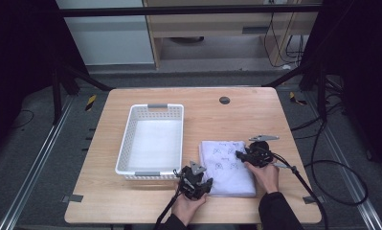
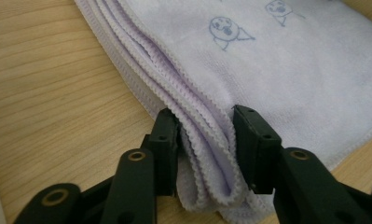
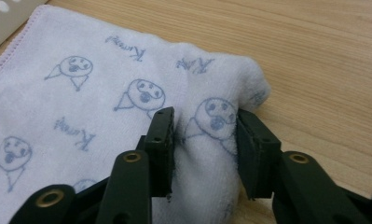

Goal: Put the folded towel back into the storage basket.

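Towel [image 2: 286, 70] edges between both grippers' fingers [image 2: 167, 140]

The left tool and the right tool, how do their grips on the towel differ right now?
The left tool pinches the folded towel at its near left corner, over stacked scalloped edges; the right tool pinches a rounded fold at the far right side. The left tool sits close to the white basket; the right tool sits on the side away from it. Both have towel bunched between their jaws.
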Motion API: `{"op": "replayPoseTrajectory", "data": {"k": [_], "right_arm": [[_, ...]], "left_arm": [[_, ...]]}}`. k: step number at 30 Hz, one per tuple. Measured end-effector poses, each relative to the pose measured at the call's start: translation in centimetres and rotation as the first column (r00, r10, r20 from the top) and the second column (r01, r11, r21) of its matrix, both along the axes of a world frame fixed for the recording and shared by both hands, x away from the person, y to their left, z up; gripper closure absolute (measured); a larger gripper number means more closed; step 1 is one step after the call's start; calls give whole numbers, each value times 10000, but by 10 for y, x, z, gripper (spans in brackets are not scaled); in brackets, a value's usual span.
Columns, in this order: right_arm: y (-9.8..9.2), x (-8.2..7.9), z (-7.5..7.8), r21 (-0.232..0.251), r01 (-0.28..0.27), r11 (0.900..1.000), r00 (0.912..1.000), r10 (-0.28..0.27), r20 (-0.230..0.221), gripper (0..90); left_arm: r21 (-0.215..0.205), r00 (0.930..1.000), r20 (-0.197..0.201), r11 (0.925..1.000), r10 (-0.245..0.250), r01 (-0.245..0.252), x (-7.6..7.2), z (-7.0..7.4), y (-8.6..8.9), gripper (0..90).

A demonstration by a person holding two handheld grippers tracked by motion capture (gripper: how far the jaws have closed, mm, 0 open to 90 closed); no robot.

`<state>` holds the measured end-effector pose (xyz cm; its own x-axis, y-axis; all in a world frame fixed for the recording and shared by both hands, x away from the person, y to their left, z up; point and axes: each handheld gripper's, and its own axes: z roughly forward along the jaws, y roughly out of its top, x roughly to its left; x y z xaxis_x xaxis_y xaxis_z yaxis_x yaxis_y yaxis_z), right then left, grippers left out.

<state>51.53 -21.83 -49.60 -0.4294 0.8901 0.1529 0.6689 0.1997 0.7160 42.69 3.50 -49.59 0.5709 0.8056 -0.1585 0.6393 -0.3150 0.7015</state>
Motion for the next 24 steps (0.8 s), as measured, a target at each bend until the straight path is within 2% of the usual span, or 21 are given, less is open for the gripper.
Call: {"op": "replayPoseTrajectory", "data": {"k": [6, 8, 11, 12, 13, 14, 15, 16, 17, 19, 24], "right_arm": [[1, -1, 0, 59, -2, 10000, 10000, 2, 42, 658], [1, -1, 0, 17, -16, 10000, 10000, 16, 77, 657], [1, -2, 0, -27, -52, 10000, 9999, 52, 119, 653], [1, -2, 0, -27, -52, 10000, 9999, 52, 119, 653], [2, -2, 0, -10, -54, 10000, 9999, 54, 144, 650], [2, -2, 0, -46, -37, 10000, 9998, 38, 172, 648], [2, -3, 0, -61, -44, 10000, 9998, 45, 191, 648], [2, -3, 0, -44, -43, 10000, 9998, 44, 174, 648], [2, -3, 0, -68, -46, 10000, 9998, 47, 203, 648], [2, -3, 0, -53, -46, 10000, 9998, 48, 201, 648], [2, -3, 0, -19, -45, 10000, 9999, 45, 157, 649]], "left_arm": [[-57, 10000, 45, 9999, -84, 85, 0, 0, 0, 657], [35, 10000, 11, 10000, -3, 3, 1, 1, 1, 615], [618, 9991, 362, 9978, 209, -231, 0, 3, 0, 459], [618, 9991, 362, 9978, 209, -231, 0, 3, 0, 400], [707, 9987, 422, 9970, 286, -315, 0, 3, 0, 400], [821, 9980, 480, 9956, 417, -456, 2, 2, 0, 326], [797, 9980, 412, 9955, 481, -512, 3, 1, 1, 300], [797, 9980, 412, 9955, 481, -512, 3, 1, 1, 283], [679, 9985, 221, 9964, 494, -508, 5, 0, 2, 275], [761, 9980, 263, 9953, 573, -592, 6, 0, 2, 241], [558, 9976, 67, 9961, 688, -690, 7, -1, 2, 241]]}}
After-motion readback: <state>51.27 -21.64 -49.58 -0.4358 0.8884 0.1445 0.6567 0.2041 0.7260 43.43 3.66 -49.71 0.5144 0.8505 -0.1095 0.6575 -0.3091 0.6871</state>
